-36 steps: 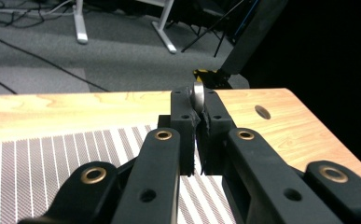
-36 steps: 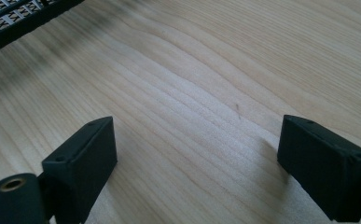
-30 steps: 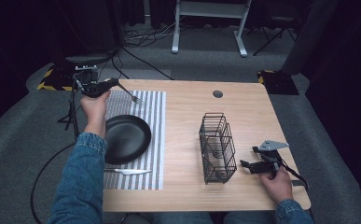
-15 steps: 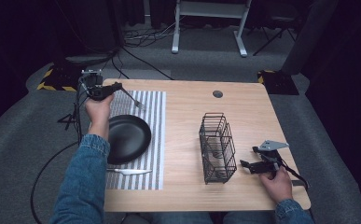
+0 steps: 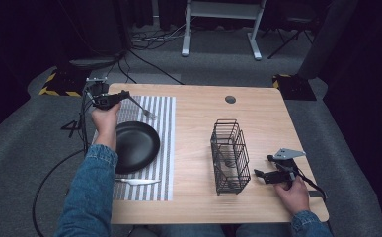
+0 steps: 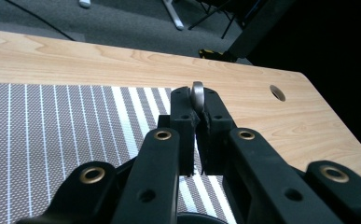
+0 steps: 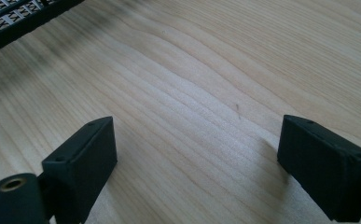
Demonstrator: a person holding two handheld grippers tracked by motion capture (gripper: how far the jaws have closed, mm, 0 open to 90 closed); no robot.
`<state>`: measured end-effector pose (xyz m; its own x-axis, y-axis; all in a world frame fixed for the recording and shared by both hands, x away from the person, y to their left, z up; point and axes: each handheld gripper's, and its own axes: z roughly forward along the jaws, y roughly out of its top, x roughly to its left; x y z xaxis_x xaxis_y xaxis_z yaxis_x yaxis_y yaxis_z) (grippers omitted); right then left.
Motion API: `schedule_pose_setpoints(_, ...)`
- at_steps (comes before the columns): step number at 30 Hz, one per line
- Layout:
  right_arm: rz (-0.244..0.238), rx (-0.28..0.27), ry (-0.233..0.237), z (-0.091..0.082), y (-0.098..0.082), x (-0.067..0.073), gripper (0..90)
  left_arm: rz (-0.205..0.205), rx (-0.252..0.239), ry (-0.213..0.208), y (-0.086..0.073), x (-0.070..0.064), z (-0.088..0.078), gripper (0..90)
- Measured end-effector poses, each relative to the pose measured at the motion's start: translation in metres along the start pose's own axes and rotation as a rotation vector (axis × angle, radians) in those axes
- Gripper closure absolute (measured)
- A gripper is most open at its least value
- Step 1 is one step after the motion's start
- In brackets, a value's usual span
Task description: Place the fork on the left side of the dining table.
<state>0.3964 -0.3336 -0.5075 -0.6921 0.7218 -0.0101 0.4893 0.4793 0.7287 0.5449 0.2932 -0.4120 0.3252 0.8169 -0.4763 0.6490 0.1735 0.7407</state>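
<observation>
You had the fork (image 5: 141,107) lifted over the far end of the striped mat (image 5: 166,148), pinched by its handle in your left gripper (image 5: 122,96), whose jaws were clamped on the rounded handle end (image 6: 197,93). The tines pointed right, beyond the jaws and above the mat. A knife (image 5: 136,181) already lay on the mat near the pan (image 5: 134,145). It looked like the fork was yet to be set down. Your right gripper (image 5: 260,174) rested with jaws wide apart and empty beside the wire basket (image 5: 229,155).

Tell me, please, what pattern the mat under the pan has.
The mat has grey and white stripes, clearest in the left gripper view.
</observation>
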Motion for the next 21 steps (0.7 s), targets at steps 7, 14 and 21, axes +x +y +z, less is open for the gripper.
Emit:
schedule_pose_setpoints(7,0.0,0.0,0.0,0.0,0.0,0.0,11.8,0.003,0.015,0.06,-0.002,0.01,0.001,77.9)
schedule_pose_setpoints(14,0.0,0.0,0.0,0.0,0.0,0.0,11.8,-0.018,0.02,0.095,-0.003,0.021,0.003,67.4)
schedule_pose_setpoints(21,0.0,0.0,0.0,0.0,0.0,0.0,11.9,-0.042,0.047,0.095,-0.007,0.034,0.006,62.5)
